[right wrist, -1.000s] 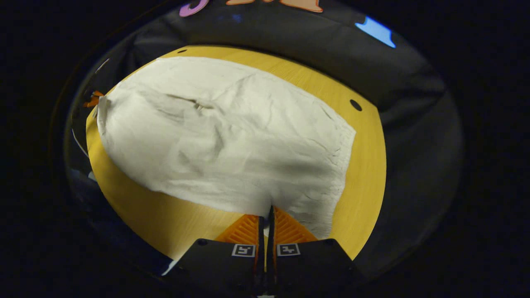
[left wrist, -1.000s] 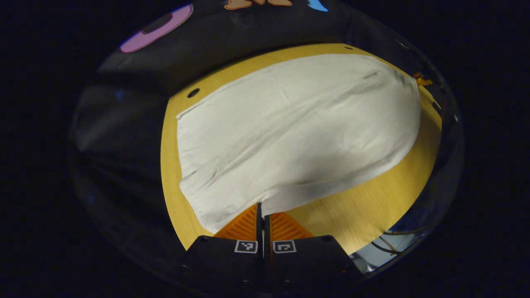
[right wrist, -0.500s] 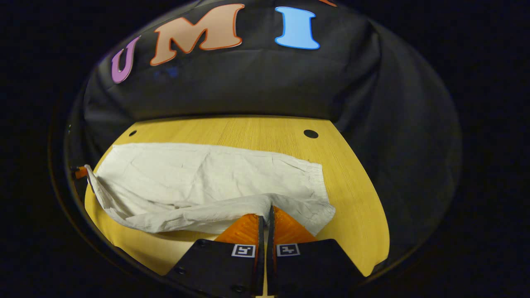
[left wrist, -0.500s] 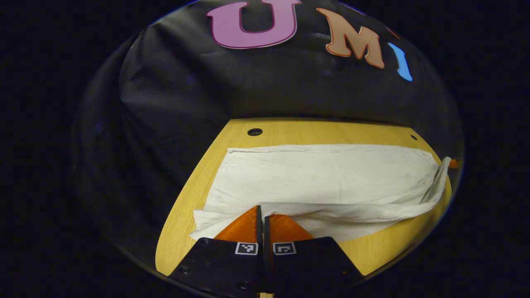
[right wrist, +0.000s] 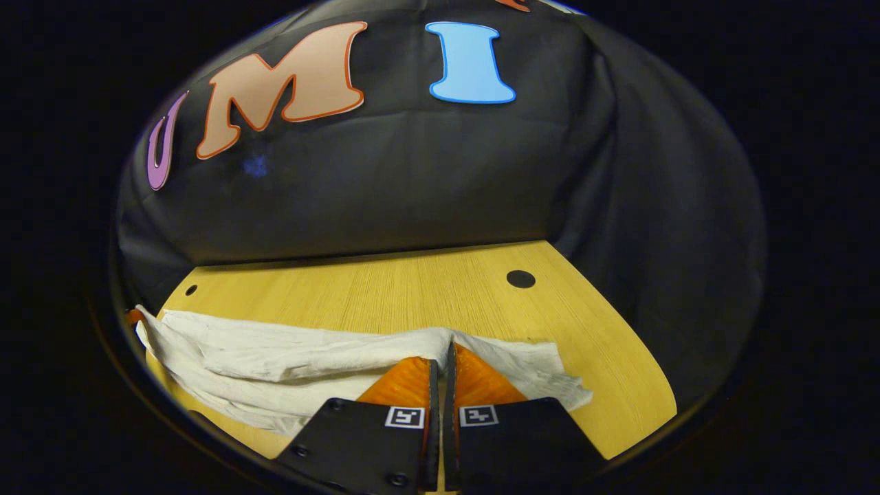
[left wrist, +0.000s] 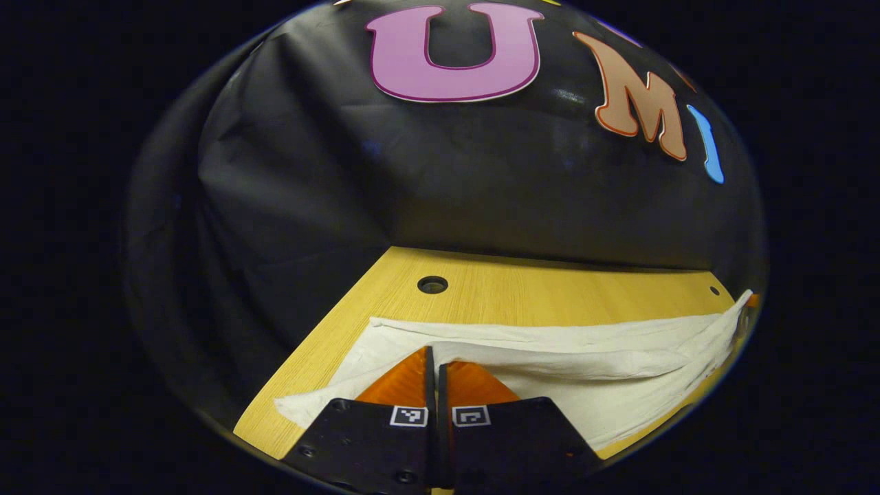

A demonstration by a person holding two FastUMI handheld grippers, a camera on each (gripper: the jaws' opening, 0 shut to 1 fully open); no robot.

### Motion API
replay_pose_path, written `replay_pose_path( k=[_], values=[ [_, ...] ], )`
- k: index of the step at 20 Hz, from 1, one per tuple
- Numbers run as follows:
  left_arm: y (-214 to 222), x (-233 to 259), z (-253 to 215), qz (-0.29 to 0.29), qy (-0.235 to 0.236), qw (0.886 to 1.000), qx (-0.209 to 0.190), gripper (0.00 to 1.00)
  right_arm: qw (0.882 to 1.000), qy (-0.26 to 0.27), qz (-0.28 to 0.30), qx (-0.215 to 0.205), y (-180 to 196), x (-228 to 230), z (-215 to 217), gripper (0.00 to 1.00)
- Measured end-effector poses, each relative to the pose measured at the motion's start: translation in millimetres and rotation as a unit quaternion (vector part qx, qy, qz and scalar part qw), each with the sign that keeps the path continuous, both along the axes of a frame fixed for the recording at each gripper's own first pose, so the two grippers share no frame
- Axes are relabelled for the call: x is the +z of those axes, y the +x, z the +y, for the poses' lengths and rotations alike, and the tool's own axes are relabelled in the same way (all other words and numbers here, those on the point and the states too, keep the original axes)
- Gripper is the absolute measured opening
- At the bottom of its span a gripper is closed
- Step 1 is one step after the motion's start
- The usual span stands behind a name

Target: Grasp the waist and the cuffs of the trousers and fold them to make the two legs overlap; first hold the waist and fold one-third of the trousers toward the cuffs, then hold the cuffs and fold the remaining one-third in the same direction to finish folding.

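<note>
both grippers carry the near edge of the trousers over toward the far edge

in the left gripper view the left gripper (left wrist: 432, 354) has its two fingers pressed together on a raised fold of the white trousers (left wrist: 605, 371), pinching the cloth at the tips. the lifted edge runs from those tips off to the right as a soft ridge, lying over the layer beneath it. the trousers rest on the yellow wooden table (left wrist: 522, 295), with a bare strip of wood and a round hole (left wrist: 432, 284) beyond the cloth.

in the right gripper view the right gripper (right wrist: 445, 347) is likewise closed on the trousers (right wrist: 275, 361), its fingertips clamping the cloth's edge, and the gathered waist end sticks out to the right of the fingers. the ridge of lifted cloth stretches away to the left. another hole (right wrist: 520, 278) lies in the bare wood past the trousers.

compared with half a second ago, much less of the lower layer shows in both views: the broad white band beyond the pinched edge has shrunk to a thin strip, so the carried edge is now close to the far edge. the cameras also sit lower and look more level, with more of the booth's black wall (left wrist: 412, 179) in sight. a second ago both views looked down on the trousers spread nearly flat.
</note>
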State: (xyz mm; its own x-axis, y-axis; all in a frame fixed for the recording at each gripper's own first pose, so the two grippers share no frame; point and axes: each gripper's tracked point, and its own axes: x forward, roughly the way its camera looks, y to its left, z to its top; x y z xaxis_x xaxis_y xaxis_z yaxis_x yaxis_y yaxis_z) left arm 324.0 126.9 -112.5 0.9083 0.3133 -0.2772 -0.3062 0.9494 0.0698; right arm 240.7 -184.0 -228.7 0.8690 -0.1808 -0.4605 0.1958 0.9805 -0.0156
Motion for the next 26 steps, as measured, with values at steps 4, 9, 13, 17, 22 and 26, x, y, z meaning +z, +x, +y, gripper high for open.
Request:
replay_pose_path(
  k=[4,9,13,17,22,26],
  values=[
    [34,-21,14,0.014,0.013,1.000,0.009,0.00,1.000,0.000,0.027,-0.002,27,-38,-3,0.04],
    [49,-32,19,0.023,0.029,0.999,0.018,0.00,0.999,0.007,0.040,0.009,44,-55,-5,0.04],
    [49,-31,21,0.012,0.011,0.999,0.032,0.07,0.998,0.050,0.046,0.010,47,-54,-8,0.21],
    [30,-9,14,-0.002,-0.003,0.999,0.039,0.97,0.998,0.053,0.020,0.002,34,-20,-25,0.96],
    [1,30,-8,-0.040,-0.033,0.998,0.042,0.94,0.997,0.059,0.001,-0.042,-15,22,-81,0.92],
    [-23,49,-26,-0.057,-0.022,0.997,0.053,0.94,0.995,0.062,0.015,-0.081,-58,14,-131,0.96]
  ],
)
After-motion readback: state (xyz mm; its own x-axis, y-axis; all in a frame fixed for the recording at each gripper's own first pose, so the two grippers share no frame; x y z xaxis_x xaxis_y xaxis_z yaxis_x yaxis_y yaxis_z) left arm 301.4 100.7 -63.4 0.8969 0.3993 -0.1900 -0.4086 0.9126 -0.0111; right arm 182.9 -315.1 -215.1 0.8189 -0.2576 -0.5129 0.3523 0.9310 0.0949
